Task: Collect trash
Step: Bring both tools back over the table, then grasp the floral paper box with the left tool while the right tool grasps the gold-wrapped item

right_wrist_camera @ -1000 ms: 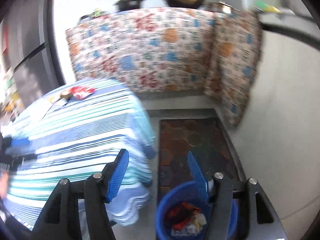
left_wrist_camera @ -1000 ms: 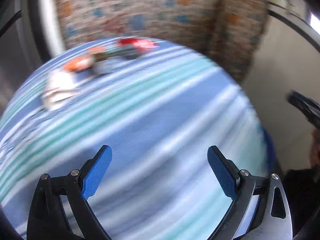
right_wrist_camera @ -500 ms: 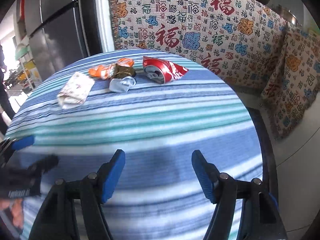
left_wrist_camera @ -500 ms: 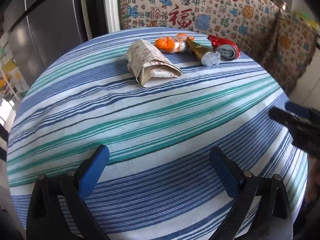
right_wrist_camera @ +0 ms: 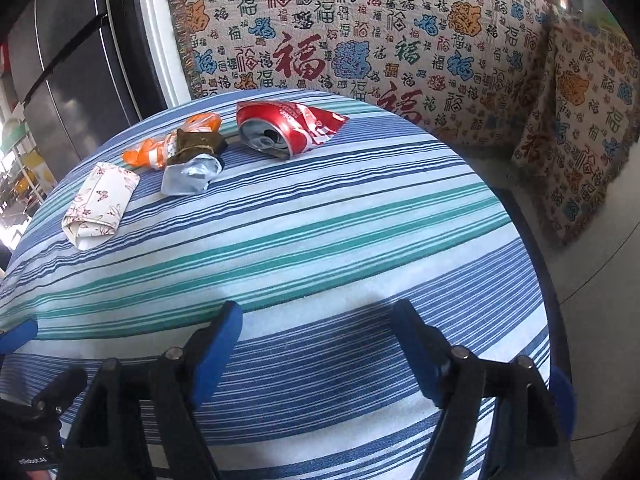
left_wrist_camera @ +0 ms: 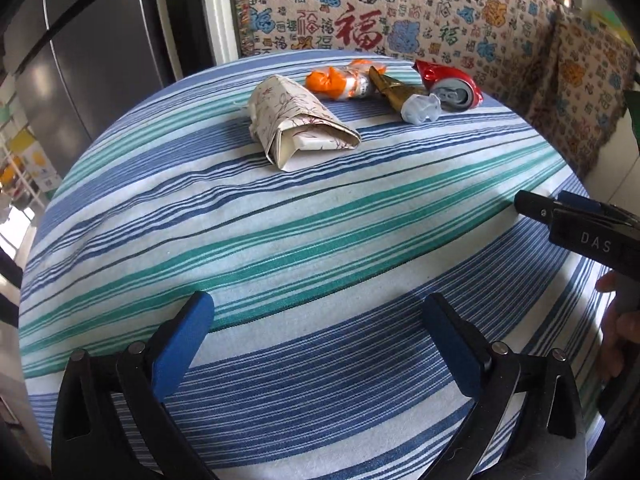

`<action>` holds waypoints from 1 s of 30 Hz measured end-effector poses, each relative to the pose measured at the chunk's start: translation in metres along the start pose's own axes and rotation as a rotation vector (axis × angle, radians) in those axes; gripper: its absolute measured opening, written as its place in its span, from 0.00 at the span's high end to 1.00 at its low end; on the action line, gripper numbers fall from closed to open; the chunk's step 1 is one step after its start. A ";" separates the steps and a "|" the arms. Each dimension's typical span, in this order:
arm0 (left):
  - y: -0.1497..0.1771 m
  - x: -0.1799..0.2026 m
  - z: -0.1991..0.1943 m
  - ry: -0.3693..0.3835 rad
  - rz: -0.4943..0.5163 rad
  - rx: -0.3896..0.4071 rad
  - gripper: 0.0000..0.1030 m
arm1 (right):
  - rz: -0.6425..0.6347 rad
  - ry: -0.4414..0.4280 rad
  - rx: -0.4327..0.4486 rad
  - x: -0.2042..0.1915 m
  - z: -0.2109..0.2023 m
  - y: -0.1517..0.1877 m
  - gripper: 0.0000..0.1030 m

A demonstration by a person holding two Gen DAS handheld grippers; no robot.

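Both grippers (left_wrist_camera: 318, 334) (right_wrist_camera: 318, 338) agape, empty.

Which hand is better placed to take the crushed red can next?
Right, probably. The crushed red can lies at the right end of the trash row, ahead of the open, empty right gripper; the left gripper faces the folded paper packet.

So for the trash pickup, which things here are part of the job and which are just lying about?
Part of the job:
- crushed red can
- orange wrapper
- gold and silver wrapper
- folded floral paper packet

Just lying about:
- striped tablecloth
- patterned throw behind the table
- grey fridge
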State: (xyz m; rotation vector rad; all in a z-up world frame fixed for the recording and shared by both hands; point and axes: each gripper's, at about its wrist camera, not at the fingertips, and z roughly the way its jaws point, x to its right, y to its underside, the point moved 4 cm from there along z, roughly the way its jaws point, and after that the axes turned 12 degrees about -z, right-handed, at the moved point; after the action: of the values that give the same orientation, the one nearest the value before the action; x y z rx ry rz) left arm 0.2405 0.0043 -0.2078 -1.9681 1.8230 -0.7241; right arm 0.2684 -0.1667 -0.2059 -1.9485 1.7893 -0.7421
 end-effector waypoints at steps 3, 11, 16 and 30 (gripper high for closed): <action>0.000 0.000 0.000 0.000 0.000 0.000 0.00 | -0.015 0.016 -0.007 -0.003 0.000 0.000 0.21; 0.000 -0.001 0.000 -0.002 -0.001 0.001 0.00 | -0.013 0.014 -0.007 -0.001 0.000 0.000 0.20; 0.000 0.000 0.000 0.000 0.000 0.001 0.00 | -0.012 0.014 -0.007 -0.002 0.000 0.000 0.20; -0.081 0.003 -0.014 0.147 -0.115 0.013 0.01 | -0.012 0.016 -0.007 -0.001 0.000 0.000 0.20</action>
State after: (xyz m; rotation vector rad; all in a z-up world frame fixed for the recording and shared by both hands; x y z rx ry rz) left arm 0.2973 0.0104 -0.1489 -2.0744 1.7927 -0.9364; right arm 0.2685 -0.1657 -0.2062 -1.9648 1.7931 -0.7580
